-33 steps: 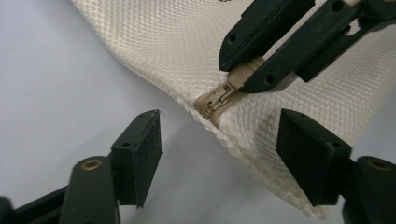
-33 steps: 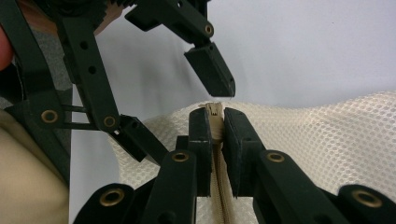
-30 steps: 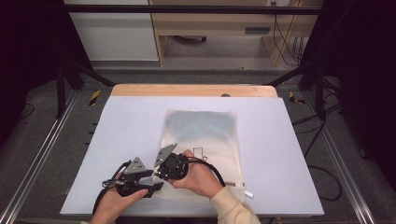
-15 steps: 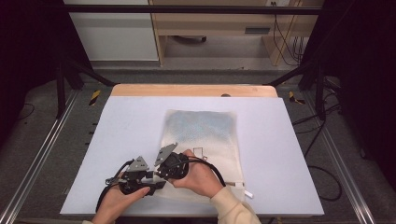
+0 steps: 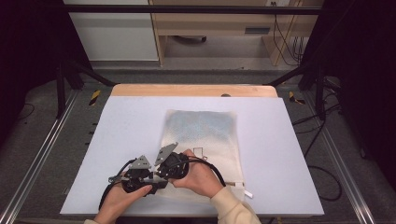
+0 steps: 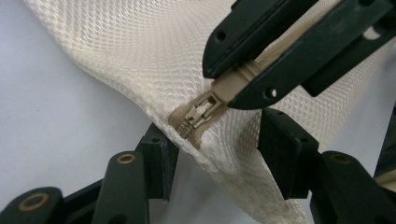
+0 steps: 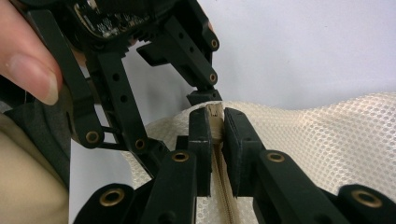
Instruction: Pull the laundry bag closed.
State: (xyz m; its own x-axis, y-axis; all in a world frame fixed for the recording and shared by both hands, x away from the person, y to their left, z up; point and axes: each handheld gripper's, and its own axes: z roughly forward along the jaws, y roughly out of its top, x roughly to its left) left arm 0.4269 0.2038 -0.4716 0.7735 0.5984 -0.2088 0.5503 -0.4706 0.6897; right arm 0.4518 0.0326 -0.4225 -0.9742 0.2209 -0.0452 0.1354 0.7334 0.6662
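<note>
Two grippers met at one corner of the mesh laundry bag (image 5: 201, 149), and the zipper slider (image 6: 198, 114) served as the landmark for everything else. The right gripper (image 7: 215, 122) had its jaws pressed together on the zipper tape just behind the slider, pinching it firmly. The left gripper (image 6: 212, 140) stood half spread — its jaws had just been closing, one on either side of the slider with the bag's edge between them, neither pad yet pressing. From the slider the zipper ran straight back between the right jaws, so its long axis lay along that gripper — the left gripper faced it end-on and was the nearer to the pull tab. Beyond the slider, the bag lay flat on the white table (image 5: 289, 140), stretching away from both hands.
</note>
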